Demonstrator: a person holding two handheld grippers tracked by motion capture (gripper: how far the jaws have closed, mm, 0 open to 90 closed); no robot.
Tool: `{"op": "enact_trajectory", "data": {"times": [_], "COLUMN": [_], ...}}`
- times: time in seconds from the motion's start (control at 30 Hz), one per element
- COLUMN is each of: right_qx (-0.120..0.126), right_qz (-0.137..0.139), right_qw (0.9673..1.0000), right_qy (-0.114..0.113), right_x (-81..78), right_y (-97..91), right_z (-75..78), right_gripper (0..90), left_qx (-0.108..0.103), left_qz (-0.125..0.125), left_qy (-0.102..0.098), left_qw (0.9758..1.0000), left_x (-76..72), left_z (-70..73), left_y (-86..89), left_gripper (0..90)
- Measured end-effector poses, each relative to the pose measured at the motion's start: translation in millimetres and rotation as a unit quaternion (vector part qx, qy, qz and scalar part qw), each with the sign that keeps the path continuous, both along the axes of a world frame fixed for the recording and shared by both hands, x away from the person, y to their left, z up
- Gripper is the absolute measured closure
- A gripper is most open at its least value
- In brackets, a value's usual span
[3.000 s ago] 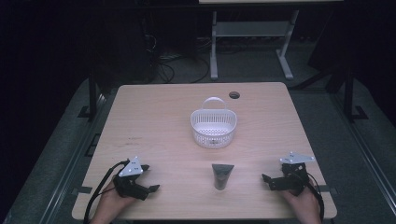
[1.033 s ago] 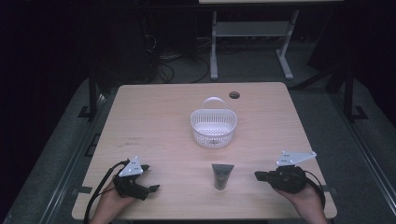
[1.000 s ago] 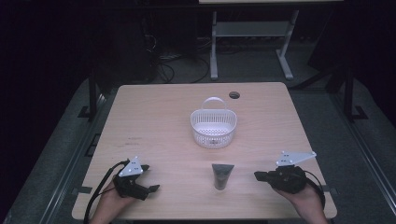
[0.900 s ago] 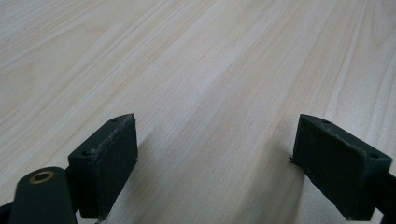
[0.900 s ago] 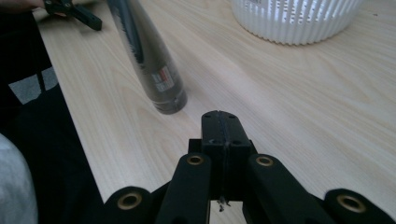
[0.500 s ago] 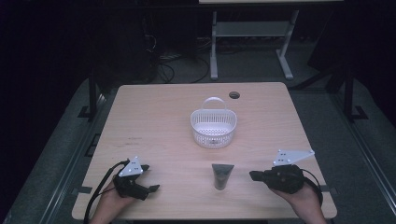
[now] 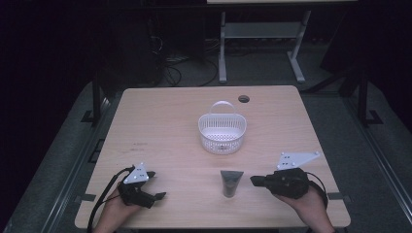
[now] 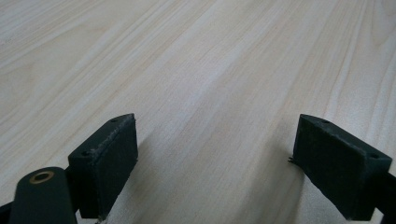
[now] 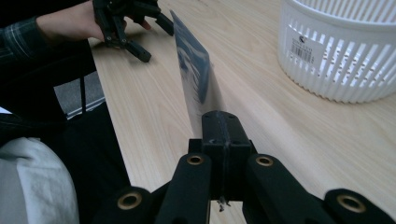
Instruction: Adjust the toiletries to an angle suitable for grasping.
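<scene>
A dark, flat tube (image 7: 231, 183) stands on its cap near the front middle of the wooden table (image 7: 165, 126). My right gripper (image 7: 253, 180) hovers just right of it, jaws pressed together with nothing between them, tips pointing at the tube. In the right gripper view the shut jaws (image 9: 220, 126) sit just short of the tube (image 9: 196, 79). At the front left, my left gripper (image 7: 156, 185) rests on the table, open and empty. The left gripper view has its pads (image 8: 109, 158) wide apart over bare wood.
A white slatted basket (image 7: 222, 131) with a handle stands mid-table behind the tube, and it is close on the right in the right gripper view (image 9: 341, 51). A cable hole (image 7: 244, 99) lies at the far edge. A metal stand (image 7: 262, 34) is beyond the table.
My right gripper has lifted off the table and moved left toward the tube, jaws staying shut. The left gripper, tube and basket have not moved.
</scene>
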State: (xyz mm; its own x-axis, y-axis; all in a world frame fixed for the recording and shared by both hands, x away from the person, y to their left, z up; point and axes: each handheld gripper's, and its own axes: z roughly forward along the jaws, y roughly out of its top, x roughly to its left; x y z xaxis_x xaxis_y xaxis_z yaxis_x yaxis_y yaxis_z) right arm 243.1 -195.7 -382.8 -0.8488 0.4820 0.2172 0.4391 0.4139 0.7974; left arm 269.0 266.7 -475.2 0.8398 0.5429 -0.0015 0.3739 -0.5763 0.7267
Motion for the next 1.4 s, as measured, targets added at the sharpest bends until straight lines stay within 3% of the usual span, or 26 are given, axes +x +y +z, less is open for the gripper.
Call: {"op": "enact_trajectory", "data": {"times": [0.53, 1.4], "right_qx": [0.010, 0.001], "right_qz": [0.018, 0.003], "right_qw": [0.9998, 1.0000], "right_qy": [-0.007, -0.007], "right_x": [5.0, 26.3], "right_y": [15.6, 21.0], "right_z": [11.1, 11.9], "right_gripper": [89.8, 89.8], "left_qx": [0.000, 0.000], "left_qz": [0.000, 0.000], "left_qy": [0.000, 0.001], "left_qw": [1.0000, 1.0000], "left_x": [0.0, 0.0], "left_z": [0.0, 0.2], "left_y": [0.0, 0.0], "left_gripper": [12.9, 12.9]}}
